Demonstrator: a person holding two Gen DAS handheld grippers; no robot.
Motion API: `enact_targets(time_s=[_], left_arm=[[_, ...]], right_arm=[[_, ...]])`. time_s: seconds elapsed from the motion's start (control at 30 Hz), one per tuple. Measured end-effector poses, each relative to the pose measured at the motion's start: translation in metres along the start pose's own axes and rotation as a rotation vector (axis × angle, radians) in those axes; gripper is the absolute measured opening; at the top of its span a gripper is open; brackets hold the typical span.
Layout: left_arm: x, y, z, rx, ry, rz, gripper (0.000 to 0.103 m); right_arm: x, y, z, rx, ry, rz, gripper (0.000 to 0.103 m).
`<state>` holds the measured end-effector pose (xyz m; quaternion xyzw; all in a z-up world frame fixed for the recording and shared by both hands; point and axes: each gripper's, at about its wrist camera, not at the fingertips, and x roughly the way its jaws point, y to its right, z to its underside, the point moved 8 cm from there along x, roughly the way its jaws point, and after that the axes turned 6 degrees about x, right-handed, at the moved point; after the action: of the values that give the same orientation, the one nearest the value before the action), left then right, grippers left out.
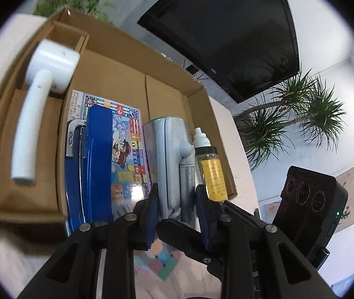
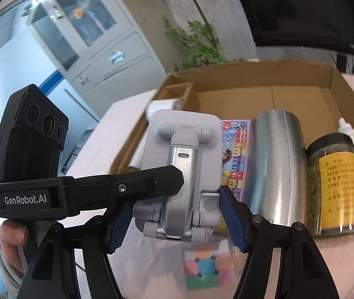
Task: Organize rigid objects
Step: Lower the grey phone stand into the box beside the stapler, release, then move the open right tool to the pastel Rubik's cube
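A grey folding phone stand (image 2: 180, 172) is held in the air in front of the open cardboard box (image 2: 264, 74). My left gripper (image 1: 177, 209) is shut on its edge; the stand shows edge-on there (image 1: 174, 164). My right gripper (image 2: 174, 224) brackets the stand's lower end, its blue pads (image 2: 231, 219) close to the sides; contact is unclear. The left gripper's finger (image 2: 127, 186) crosses the stand from the left. In the box lie a colourful game box (image 1: 124, 149), a blue case (image 1: 94, 164), a steel cylinder (image 2: 276, 169), a yellow-labelled jar (image 2: 336, 182), a white bottle (image 2: 351, 132) and a white handled tool (image 1: 40, 94).
The box sits on a pale pink table (image 2: 152, 261). A colourful puzzle cube (image 2: 205, 269) lies on the table in front of the box. A dark monitor (image 1: 226, 32) and plants (image 1: 289, 122) stand behind. A cabinet (image 2: 89, 30) is at the far left.
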<state>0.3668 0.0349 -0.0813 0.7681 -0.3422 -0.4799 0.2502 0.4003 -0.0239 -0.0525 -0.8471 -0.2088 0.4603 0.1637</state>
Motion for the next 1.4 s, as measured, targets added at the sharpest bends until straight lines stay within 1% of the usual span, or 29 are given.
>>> enact_targets(time_s=[0.1,0.17,0.23,0.3,0.37,0.47,0.53,0.6,0.7,0.77,0.8,0.83,0.87,0.9,0.93,0.97,1.0,1.03,1.1,1.17,1.23,1.3,1.4], left_arm=[[0.011,-0.009,0.002,-0.006,-0.018,-0.006,0.025],[0.013,-0.014,0.004,-0.007,-0.022,-0.044,0.025],[0.011,-0.019,0.002,-0.012,-0.018,-0.066,0.025],[0.007,-0.021,0.002,-0.012,-0.006,-0.088,0.025],[0.004,-0.018,0.004,0.001,-0.001,-0.099,0.025],[-0.002,-0.02,0.005,0.025,0.008,-0.142,0.025],[-0.003,-0.021,0.006,0.031,0.009,-0.156,0.025],[-0.004,-0.022,0.007,0.041,0.01,-0.168,0.025],[-0.005,-0.017,0.011,0.07,0.01,-0.187,0.025],[-0.006,-0.013,0.015,0.105,0.018,-0.217,0.025],[-0.007,-0.008,0.017,0.13,0.028,-0.245,0.027],[-0.011,-0.004,0.02,0.162,0.042,-0.281,0.031],[-0.014,-0.001,0.024,0.189,0.056,-0.308,0.034],[-0.018,0.002,0.029,0.209,0.07,-0.337,0.05],[-0.024,0.005,0.036,0.224,0.093,-0.367,0.071],[-0.027,0.007,0.041,0.226,0.112,-0.378,0.077],[-0.032,0.008,0.046,0.228,0.142,-0.385,0.08],[-0.035,0.01,0.054,0.231,0.158,-0.376,0.08],[-0.035,0.007,0.061,0.217,0.147,-0.367,0.08],[-0.035,0.001,0.062,0.177,0.15,-0.364,0.079],[-0.035,0.001,0.057,0.159,0.156,-0.342,0.078],[-0.036,0.009,0.048,0.177,0.173,-0.343,0.078],[-0.028,0.032,0.033,0.257,0.164,-0.36,0.078]], right_arm=[[0.013,0.009,0.0,0.019,-0.021,0.024,0.066],[0.019,0.013,0.004,0.014,-0.034,0.034,0.067],[0.019,0.012,0.005,-0.011,-0.029,0.041,0.067],[0.014,0.011,0.01,-0.027,-0.015,0.051,0.069],[0.009,0.01,0.012,-0.044,-0.003,0.052,0.069],[-0.001,0.01,0.016,-0.074,0.02,0.059,0.069],[-0.007,0.01,0.02,-0.095,0.033,0.065,0.068],[-0.014,0.011,0.024,-0.117,0.047,0.075,0.062],[-0.027,0.015,0.031,-0.135,0.069,0.081,0.061],[-0.036,0.017,0.037,-0.147,0.091,0.1,0.062],[-0.039,0.018,0.041,-0.153,0.097,0.109,0.066],[-0.041,0.019,0.045,-0.162,0.103,0.117,0.07],[-0.045,0.021,0.051,-0.177,0.115,0.118,0.08],[-0.048,0.022,0.056,-0.189,0.124,0.115,0.087],[-0.05,0.024,0.063,-0.201,0.131,0.112,0.09],[-0.05,0.026,0.074,-0.221,0.128,0.104,0.093],[-0.049,0.029,0.081,-0.233,0.118,0.097,0.094],[-0.047,0.032,0.089,-0.24,0.104,0.09,0.094],[-0.043,0.04,0.102,-0.229,0.077,0.07,0.094],[-0.047,0.044,0.104,-0.219,0.088,0.047,0.094],[-0.056,0.041,0.098,-0.236,0.126,0.026,0.09],[-0.066,0.034,0.092,-0.262,0.15,0.013,0.082],[-0.073,0.025,0.088,-0.287,0.161,-0.004,0.077]])
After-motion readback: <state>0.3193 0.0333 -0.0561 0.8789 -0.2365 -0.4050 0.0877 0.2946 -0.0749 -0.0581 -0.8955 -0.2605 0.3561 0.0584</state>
